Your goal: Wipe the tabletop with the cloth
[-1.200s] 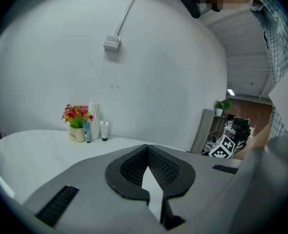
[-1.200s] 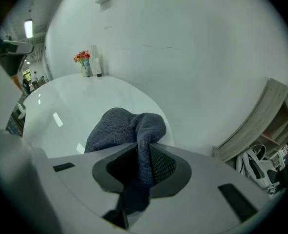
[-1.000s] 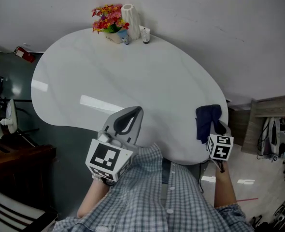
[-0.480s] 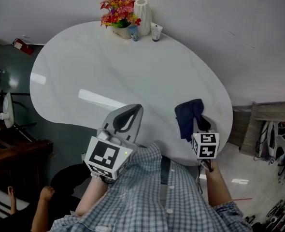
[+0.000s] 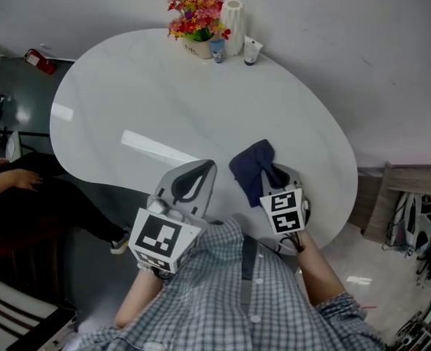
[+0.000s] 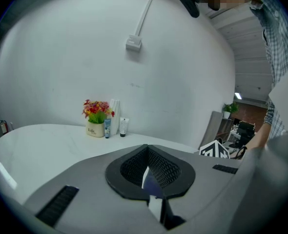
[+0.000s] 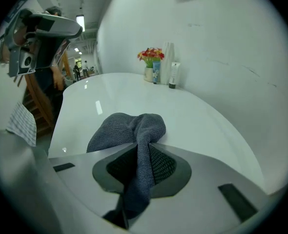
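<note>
Dark blue-grey terry cloth [image 5: 252, 168]: it is lying bunched on the near right part of the tabletop, its nubbly weave folding into a soft hump just ahead of the right gripper's tips.
Cloth against the fingers [image 7: 134, 130]: one twisted tail is running back between the two jaws and hanging down through the dark teardrop opening, while the wider part is spreading on the table in front of them.
Right gripper [image 5: 272, 181]: its grey moulded jaws with black mesh-textured pads are pinching the cloth's tail.
Left gripper [image 5: 203, 172]: it is hovering over the table's near edge, beside the cloth and apart from it; its jaws are pressing together at the tips with nothing between them, leaving only the teardrop hollow behind.
White glossy kidney-shaped tabletop [image 5: 164, 101]: its smooth surface is reflecting a bright streak of light.
Far edge: a small pot of red and yellow flowers [image 5: 195, 22], a white ribbed vase [image 5: 232, 17] and a little white tube [image 5: 252, 50] are standing close together by the wall.
</note>
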A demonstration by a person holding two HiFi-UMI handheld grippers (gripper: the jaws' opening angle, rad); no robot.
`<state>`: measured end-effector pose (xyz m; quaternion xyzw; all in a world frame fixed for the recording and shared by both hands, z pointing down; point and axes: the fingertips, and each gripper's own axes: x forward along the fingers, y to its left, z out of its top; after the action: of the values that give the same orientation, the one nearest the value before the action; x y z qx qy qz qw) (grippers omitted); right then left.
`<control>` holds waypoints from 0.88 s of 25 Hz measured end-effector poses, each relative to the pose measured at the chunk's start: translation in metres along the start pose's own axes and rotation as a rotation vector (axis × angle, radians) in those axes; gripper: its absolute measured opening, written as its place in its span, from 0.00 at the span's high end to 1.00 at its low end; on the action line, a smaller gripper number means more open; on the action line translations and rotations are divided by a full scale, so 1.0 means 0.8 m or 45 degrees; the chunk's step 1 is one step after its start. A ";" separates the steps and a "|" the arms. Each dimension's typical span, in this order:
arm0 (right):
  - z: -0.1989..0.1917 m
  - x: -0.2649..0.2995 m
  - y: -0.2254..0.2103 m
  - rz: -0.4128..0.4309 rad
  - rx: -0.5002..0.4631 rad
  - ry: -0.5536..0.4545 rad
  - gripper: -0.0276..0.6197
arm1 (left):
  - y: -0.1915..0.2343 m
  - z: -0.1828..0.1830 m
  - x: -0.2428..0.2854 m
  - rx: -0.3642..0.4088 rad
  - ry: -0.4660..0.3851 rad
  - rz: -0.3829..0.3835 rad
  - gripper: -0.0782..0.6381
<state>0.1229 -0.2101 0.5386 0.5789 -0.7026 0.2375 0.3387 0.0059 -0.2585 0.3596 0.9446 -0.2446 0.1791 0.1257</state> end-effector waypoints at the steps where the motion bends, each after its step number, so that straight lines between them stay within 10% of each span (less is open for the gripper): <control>1: 0.007 0.006 0.007 0.015 -0.029 -0.001 0.86 | 0.001 -0.001 -0.001 -0.001 0.001 0.002 0.88; 11: 0.062 0.045 0.043 0.069 -0.268 -0.023 0.86 | 0.007 -0.004 -0.005 -0.008 0.008 0.015 0.88; 22: 0.066 0.048 0.023 0.097 -0.178 -0.075 0.86 | -0.003 0.000 0.005 0.020 0.021 -0.009 0.88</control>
<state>0.0902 -0.2693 0.5335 0.5335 -0.7487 0.1835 0.3480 0.0107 -0.2582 0.3609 0.9449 -0.2388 0.1885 0.1208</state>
